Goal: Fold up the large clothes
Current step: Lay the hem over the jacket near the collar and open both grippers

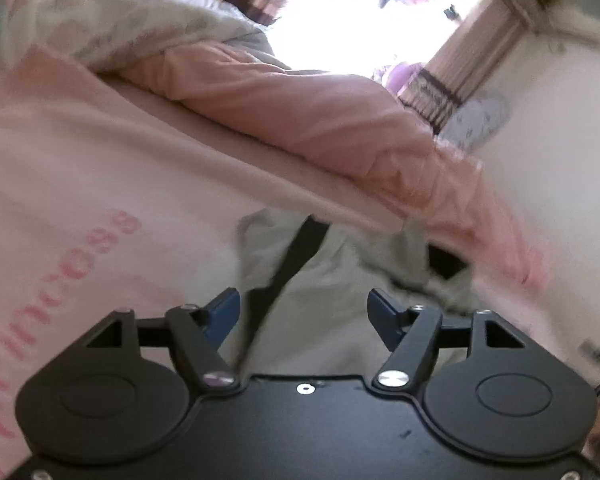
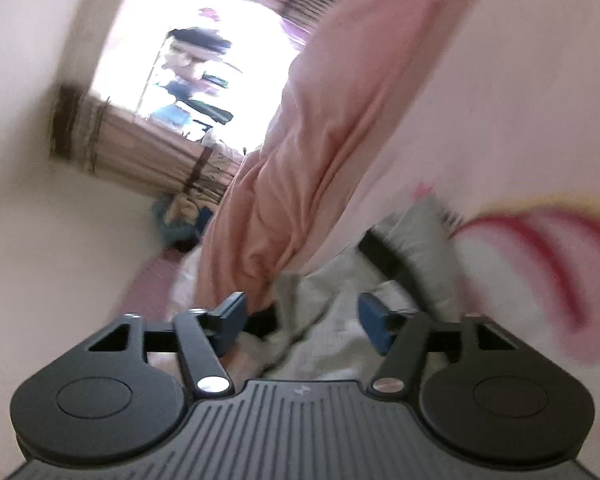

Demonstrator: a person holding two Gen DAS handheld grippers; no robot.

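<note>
A pale grey garment (image 1: pixel 340 280) with a black stripe (image 1: pixel 296 252) lies crumpled on a light pink sheet (image 1: pixel 80 168) printed with pink letters. My left gripper (image 1: pixel 304 314) hovers just over it, open, its blue pads wide apart with nothing pinched between them. In the right wrist view the same grey garment (image 2: pixel 324 344) and its black stripe (image 2: pixel 384 256) lie under my right gripper (image 2: pixel 303 320), which is also open, pads well apart and clear of the cloth. Both views are blurred.
A rolled salmon-pink quilt (image 1: pixel 300 112) (image 2: pixel 300 160) runs along the bed just beyond the garment. A patterned blanket (image 1: pixel 140 28) lies behind it. A bright window (image 2: pixel 204 40) with brown striped curtains (image 2: pixel 140 148) and a cream wall (image 1: pixel 540 140) are beyond.
</note>
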